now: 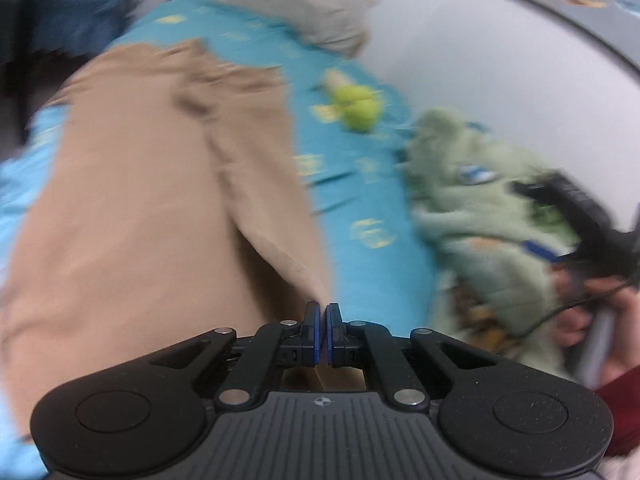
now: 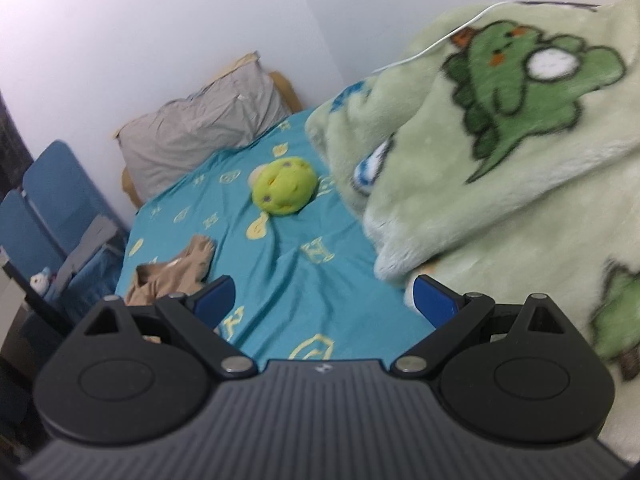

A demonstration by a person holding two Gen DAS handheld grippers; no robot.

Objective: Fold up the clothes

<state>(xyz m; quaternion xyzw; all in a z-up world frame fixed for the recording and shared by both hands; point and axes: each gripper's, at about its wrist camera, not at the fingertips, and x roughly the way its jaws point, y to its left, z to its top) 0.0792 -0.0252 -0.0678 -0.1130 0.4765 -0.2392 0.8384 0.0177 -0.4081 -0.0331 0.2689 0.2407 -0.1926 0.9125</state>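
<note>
Left gripper: left gripper (image 1: pixel 321 310) has its blue pads pressed together, clenched on a corner of the tan garment, which runs straight out from the tips.
Right gripper: right gripper (image 2: pixel 325 299) is released, jaws spread wide with nothing between them, hovering over the near part of the bed; in the left wrist view it appears blurred at the right, held in a hand (image 1: pixel 592 312).
Tan garment: tan garment (image 1: pixel 152 208) spreads over the bed's left side in the left wrist view; its long axis runs from the pinched near corner away toward the pillow end, with a fold line down its middle. The view is motion-blurred, so I cannot tell which part of the garment is gripped. In the right wrist view, bunched tan cloth (image 2: pixel 172 276) shows near the bed's left edge.
Bed sheet: teal bed sheet (image 2: pixel 288 264) with yellow printed motifs carries everything.
Blanket: pale green fleece blanket (image 2: pixel 500 168) with dinosaur prints is heaped along the bed's right side, well apart from the tan garment.
Plush toy: yellow-green plush toy (image 2: pixel 283 187) lies mid-bed, just beside the blanket's edge, beyond the garment.
Pillow: grey pillow (image 2: pixel 200 132) sits at the far end of the bed against the white wall (image 2: pixel 160 20).
</note>
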